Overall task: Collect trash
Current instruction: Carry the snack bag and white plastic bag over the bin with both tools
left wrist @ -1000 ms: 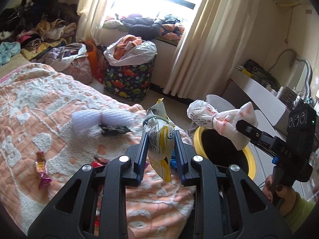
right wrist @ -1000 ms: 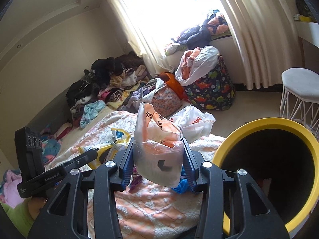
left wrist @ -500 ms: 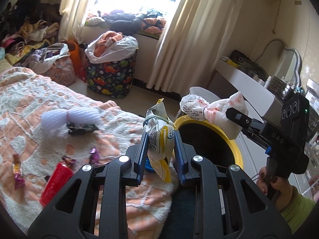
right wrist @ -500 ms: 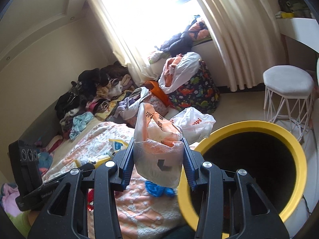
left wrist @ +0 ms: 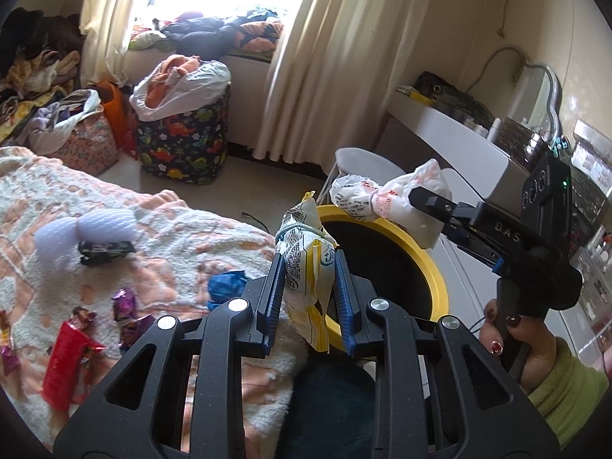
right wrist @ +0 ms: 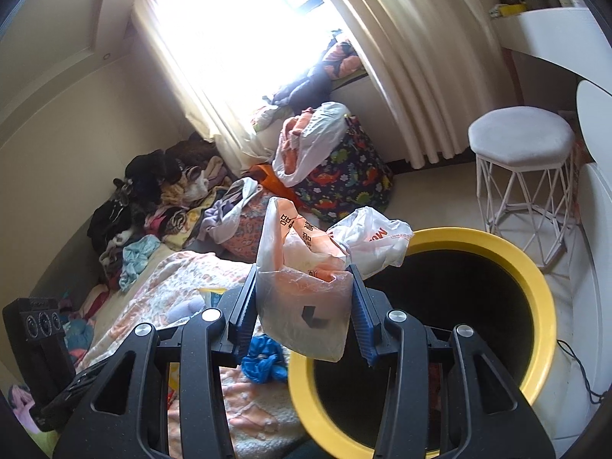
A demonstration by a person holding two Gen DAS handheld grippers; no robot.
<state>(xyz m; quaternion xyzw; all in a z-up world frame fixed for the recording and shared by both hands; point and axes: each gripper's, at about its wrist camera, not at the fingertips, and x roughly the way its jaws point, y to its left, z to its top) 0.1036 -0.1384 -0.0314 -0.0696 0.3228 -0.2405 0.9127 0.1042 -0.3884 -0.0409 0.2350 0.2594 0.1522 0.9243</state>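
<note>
Left wrist view first: the left gripper (left wrist: 309, 281) has its jaws pinched nearly shut on a yellow and white snack bag (left wrist: 306, 264), held up near the edge of the yellow-rimmed bin (left wrist: 428, 267), not quite over the dark opening from what I can tell. Over to the right, the right gripper (left wrist: 415, 201) carries a crumpled plastic bag (left wrist: 382, 201) above the bin's far rim. Plenty left on the bed (left wrist: 172, 237) though: a red wrapper (left wrist: 65, 359), a couple of purple candy wrappers (left wrist: 128, 315), a blue crumpled bit (left wrist: 225, 285), a small black packet (left wrist: 105, 249)

Right wrist view: the jaws sit partway open but clamped on that plastic bag (right wrist: 306, 279), which hangs right at the near-left rim of the bin (right wrist: 535, 298). Bin interior is too dark to see what's in it.

So I'd say two pieces are about to go in, neither dropped yet, and most of the bed litter is untouched
</note>
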